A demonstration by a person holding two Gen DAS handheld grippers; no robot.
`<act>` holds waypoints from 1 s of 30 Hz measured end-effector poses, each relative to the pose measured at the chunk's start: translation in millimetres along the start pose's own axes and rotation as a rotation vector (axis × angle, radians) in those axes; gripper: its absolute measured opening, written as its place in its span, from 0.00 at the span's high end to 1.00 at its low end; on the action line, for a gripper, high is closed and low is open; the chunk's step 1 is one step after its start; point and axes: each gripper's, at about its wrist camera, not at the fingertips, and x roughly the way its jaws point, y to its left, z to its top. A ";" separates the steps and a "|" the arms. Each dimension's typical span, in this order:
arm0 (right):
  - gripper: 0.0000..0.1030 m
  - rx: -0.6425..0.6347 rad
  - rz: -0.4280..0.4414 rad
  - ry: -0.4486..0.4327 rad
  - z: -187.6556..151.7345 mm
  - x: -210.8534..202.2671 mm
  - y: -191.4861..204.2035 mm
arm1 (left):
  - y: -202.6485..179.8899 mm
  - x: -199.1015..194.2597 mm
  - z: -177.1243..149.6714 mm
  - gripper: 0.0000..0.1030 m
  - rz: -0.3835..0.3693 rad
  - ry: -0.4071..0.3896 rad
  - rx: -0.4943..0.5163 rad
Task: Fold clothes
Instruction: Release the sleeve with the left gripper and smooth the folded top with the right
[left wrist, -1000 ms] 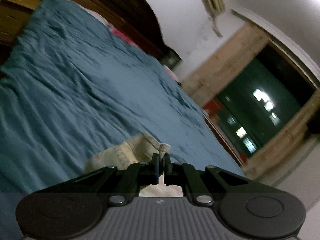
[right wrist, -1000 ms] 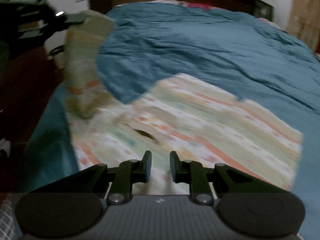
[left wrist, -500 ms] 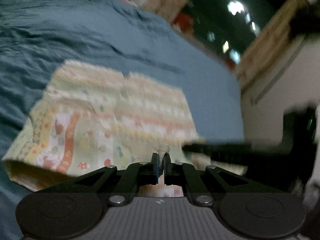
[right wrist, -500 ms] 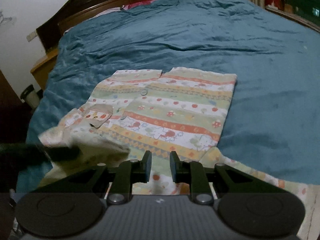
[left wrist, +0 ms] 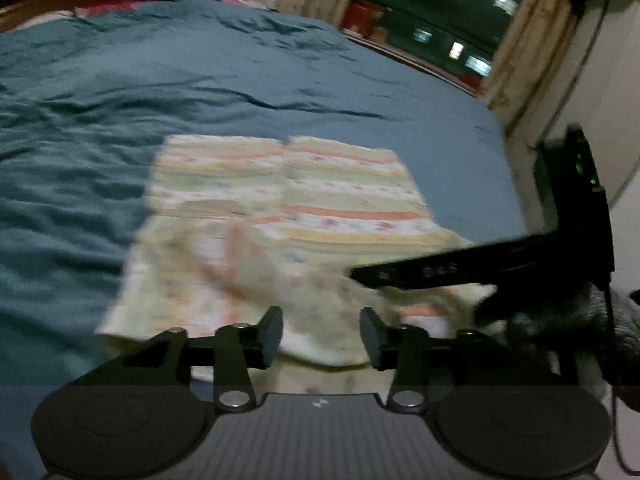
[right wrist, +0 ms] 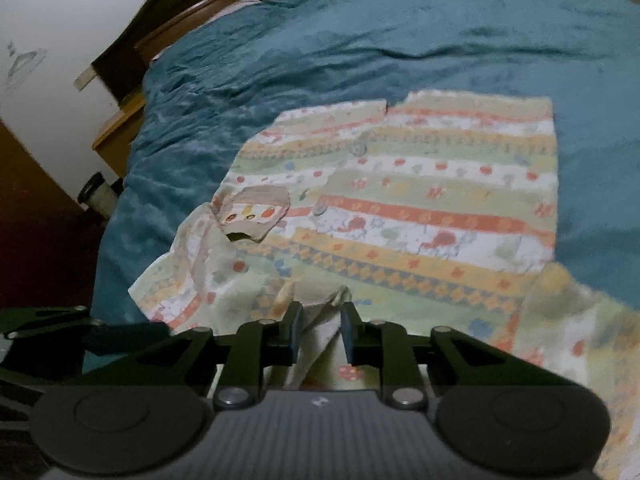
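Left gripper [left wrist: 321, 331] has just been opening; its jaws stand apart over the near hem of the patterned shirt [left wrist: 292, 216], with loose cloth below them but not pinched. Shirt lies flat on the teal bedcover [left wrist: 200, 92], straight ahead of both grippers, its stripes running across the view and its length going away toward the headboard [right wrist: 168, 32]. Right gripper [right wrist: 319, 332] is narrowly parted, a fold of the same hem rising between its fingers; whether the pads press it cannot be told. For a next fold both seem equally near.
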 end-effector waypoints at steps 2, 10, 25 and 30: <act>0.77 0.018 -0.007 0.007 -0.8 5.2 1.1 | 18.0 -3.4 -3.2 0.47 0.061 -0.003 -0.034; 0.74 0.091 -0.047 -0.009 -6.5 4.2 -0.5 | 76.6 -3.2 -15.2 0.47 0.268 -0.016 -0.166; 0.95 -0.002 -0.134 -0.146 -6.0 -29.8 14.9 | 89.5 13.8 -24.9 0.48 0.301 0.014 -0.158; 0.91 0.002 -0.187 -0.079 -11.1 -16.7 3.9 | 87.4 6.7 -20.5 0.47 0.310 0.014 -0.141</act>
